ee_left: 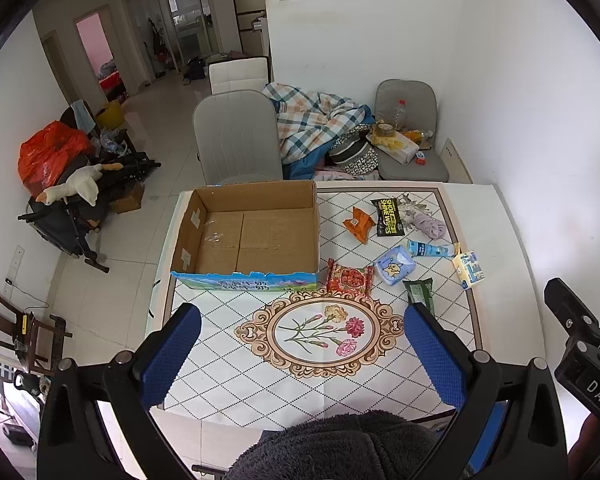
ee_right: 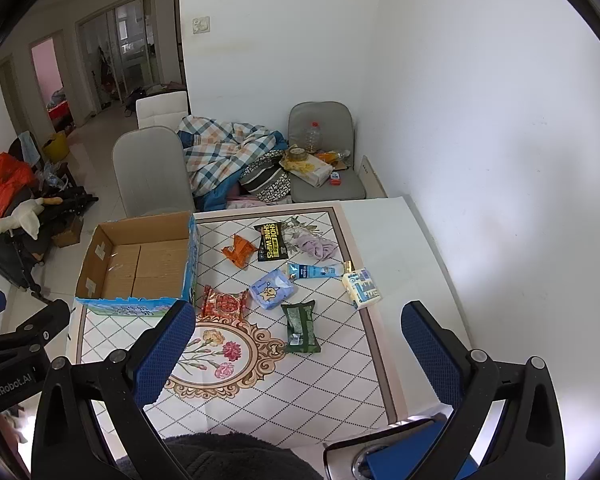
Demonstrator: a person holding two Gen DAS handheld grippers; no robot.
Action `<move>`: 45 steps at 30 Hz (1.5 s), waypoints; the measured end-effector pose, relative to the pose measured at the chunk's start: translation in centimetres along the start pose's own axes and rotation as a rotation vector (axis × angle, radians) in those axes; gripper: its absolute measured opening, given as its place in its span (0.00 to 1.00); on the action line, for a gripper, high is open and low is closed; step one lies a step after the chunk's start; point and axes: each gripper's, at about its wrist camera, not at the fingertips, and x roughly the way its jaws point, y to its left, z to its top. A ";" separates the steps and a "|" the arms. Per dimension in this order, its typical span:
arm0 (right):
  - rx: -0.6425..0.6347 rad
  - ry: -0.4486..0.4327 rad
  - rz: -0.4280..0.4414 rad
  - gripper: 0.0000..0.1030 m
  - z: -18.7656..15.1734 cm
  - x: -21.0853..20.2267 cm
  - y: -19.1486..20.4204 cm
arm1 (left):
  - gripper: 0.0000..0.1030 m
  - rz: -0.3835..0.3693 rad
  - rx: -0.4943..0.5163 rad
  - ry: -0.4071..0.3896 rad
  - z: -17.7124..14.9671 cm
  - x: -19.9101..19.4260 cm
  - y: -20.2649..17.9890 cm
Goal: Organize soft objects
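Both my tongs hang wide open over the table, my left gripper (ee_left: 302, 354) and right gripper (ee_right: 298, 354) holding nothing. The soft stuff lies scattered right of the empty brown cardboard box (ee_left: 256, 236): a crumpled lilac cloth (ee_left: 432, 224), a puffy blue tissue pack (ee_left: 394, 266), a red snack packet (ee_left: 349, 278), a dark green pouch (ee_right: 300, 326).
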 end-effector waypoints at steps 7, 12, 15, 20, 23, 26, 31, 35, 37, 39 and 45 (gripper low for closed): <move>0.011 0.032 0.002 1.00 0.8 2.1 0.3 | 1.00 0.004 -0.002 0.039 1.2 1.9 -0.2; 0.027 0.079 -0.003 1.00 1.2 5.0 0.1 | 1.00 0.005 0.000 0.068 2.5 4.5 -0.9; 0.052 0.129 -0.015 1.00 1.6 8.0 -0.7 | 1.00 0.009 0.036 0.086 3.7 7.3 -2.0; 0.080 0.240 -0.048 1.00 1.8 15.4 -2.2 | 1.00 0.026 0.158 0.132 5.7 14.1 -5.0; 0.102 0.360 -0.021 1.00 0.5 22.3 -3.0 | 1.00 0.010 0.311 0.222 6.3 20.7 -8.1; 0.111 0.487 -0.021 1.00 -1.8 29.9 -3.0 | 1.00 0.026 0.423 0.267 6.5 25.8 -10.5; 0.138 0.644 -0.003 1.00 -6.8 42.1 -3.0 | 1.00 0.020 0.596 0.381 6.4 34.7 -14.6; 0.169 0.752 0.002 0.98 -10.2 48.6 -2.8 | 1.00 0.007 0.698 0.467 5.7 39.8 -17.5; 0.187 0.796 0.011 0.95 -11.4 50.7 -2.8 | 1.00 -0.006 0.729 0.493 5.5 41.3 -18.5; 0.207 0.822 0.026 0.89 -12.2 51.9 -3.0 | 1.00 -0.025 0.769 0.524 5.0 43.0 -19.8; 0.328 0.852 0.046 0.66 -14.1 52.9 -6.1 | 1.00 -0.083 0.817 0.630 3.1 47.8 -23.1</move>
